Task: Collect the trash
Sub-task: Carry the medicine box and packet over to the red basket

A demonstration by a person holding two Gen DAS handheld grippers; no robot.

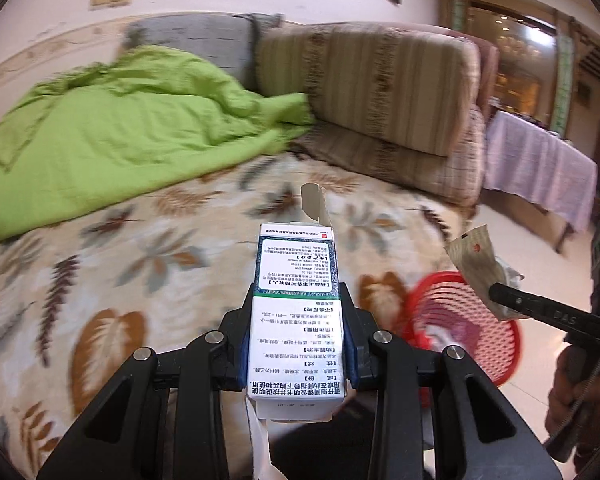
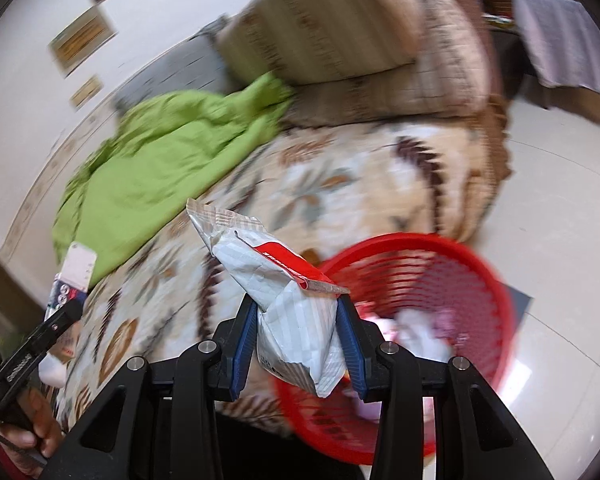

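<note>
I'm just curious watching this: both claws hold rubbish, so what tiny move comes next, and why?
Probably the right gripper moves right over the red plastic mesh basket and opens: its crumpled white-and-red wrapper hangs beside the rim, not yet over the opening.

carton: matt printed card | wrapper: crinkled glossy foil | basket: red plastic mesh | blanket: green cloth

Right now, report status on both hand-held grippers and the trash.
Left hand-held gripper shut on white cardboard medicine box. Right hand-held gripper shut on crumpled white-and-red wrapper. Red plastic mesh basket ahead, path clear.
</note>
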